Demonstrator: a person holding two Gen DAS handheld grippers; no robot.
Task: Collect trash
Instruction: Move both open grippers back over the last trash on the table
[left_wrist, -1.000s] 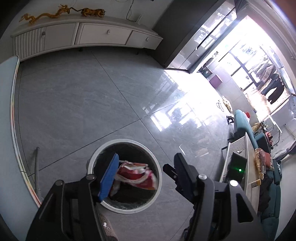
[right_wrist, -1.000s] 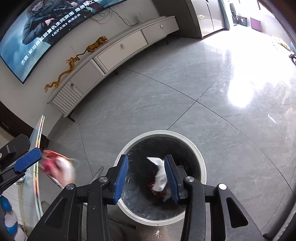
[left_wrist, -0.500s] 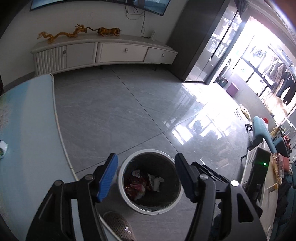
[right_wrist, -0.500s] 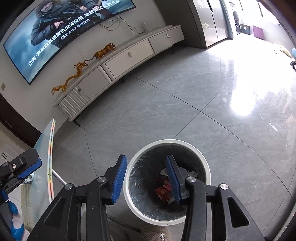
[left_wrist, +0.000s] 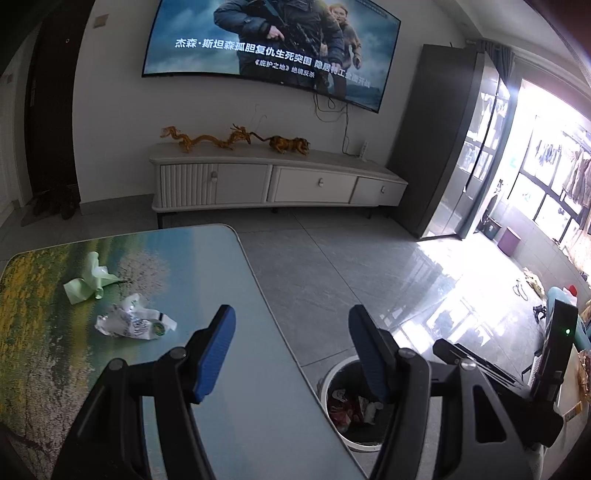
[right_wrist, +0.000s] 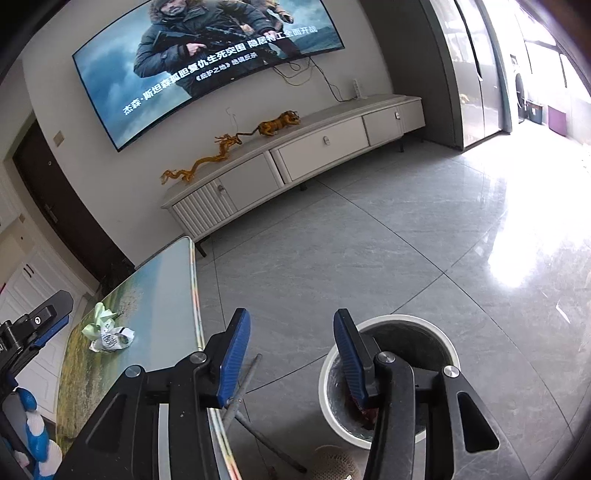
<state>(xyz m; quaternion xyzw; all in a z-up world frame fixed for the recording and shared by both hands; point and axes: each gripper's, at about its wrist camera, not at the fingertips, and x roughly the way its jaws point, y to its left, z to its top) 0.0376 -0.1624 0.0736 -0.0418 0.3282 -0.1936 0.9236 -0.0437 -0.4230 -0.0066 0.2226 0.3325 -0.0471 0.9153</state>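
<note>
My left gripper (left_wrist: 291, 354) is open and empty above the table's right edge. A crumpled white wrapper (left_wrist: 133, 325) and a pale green paper scrap (left_wrist: 86, 284) lie on the table (left_wrist: 221, 277), left of and beyond the gripper. The white trash bin (left_wrist: 332, 376) stands on the floor to the lower right, with red and white trash inside. My right gripper (right_wrist: 291, 354) is open and empty, between the table edge (right_wrist: 194, 295) and the bin (right_wrist: 424, 325). In the right wrist view the wrapper (right_wrist: 110, 341) and green scrap (right_wrist: 98, 314) lie to the left, near the left gripper's finger (right_wrist: 37, 321).
A white TV cabinet (left_wrist: 277, 181) with golden dragon and tiger figures stands under a wall TV (left_wrist: 266, 48). A dark cabinet (left_wrist: 443, 147) is at the right. Grey metal table legs (right_wrist: 240, 391) run beside the bin. A blue and white object (right_wrist: 33, 435) sits at the lower left.
Both grippers have lifted and tilted up from over the bin; the left has swung left over the table. The red wrapper and white tissue dropped into the bin.
</note>
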